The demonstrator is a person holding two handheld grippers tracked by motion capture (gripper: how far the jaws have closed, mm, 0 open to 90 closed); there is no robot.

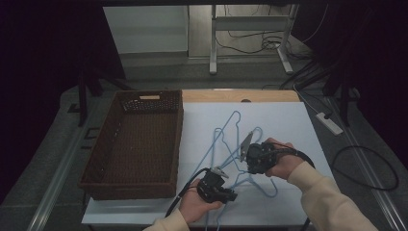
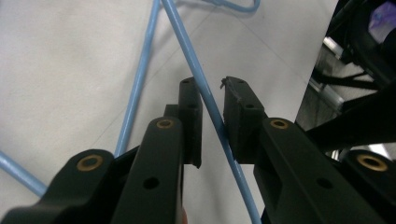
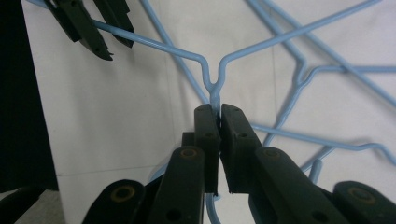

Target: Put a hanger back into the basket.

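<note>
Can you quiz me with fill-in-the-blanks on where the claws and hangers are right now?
The right claw is shut on the neck of a ____ wire hanger.
The left claw is open, its jaws either side of a hanger ____.
The brown wicker basket contains ____ hangers.
Missing words: blue; wire; no

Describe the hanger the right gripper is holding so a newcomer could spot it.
Start at the brown woven basket on the table's left; to its right, thin light-blue wire hangers lie tangled on the white table sheet. The one meant is the light-blue wire hanger whose neck sits between the shut jaws of the right gripper. Unlike its neighbours, one of its arms also runs between the left gripper's open jaws.
</note>
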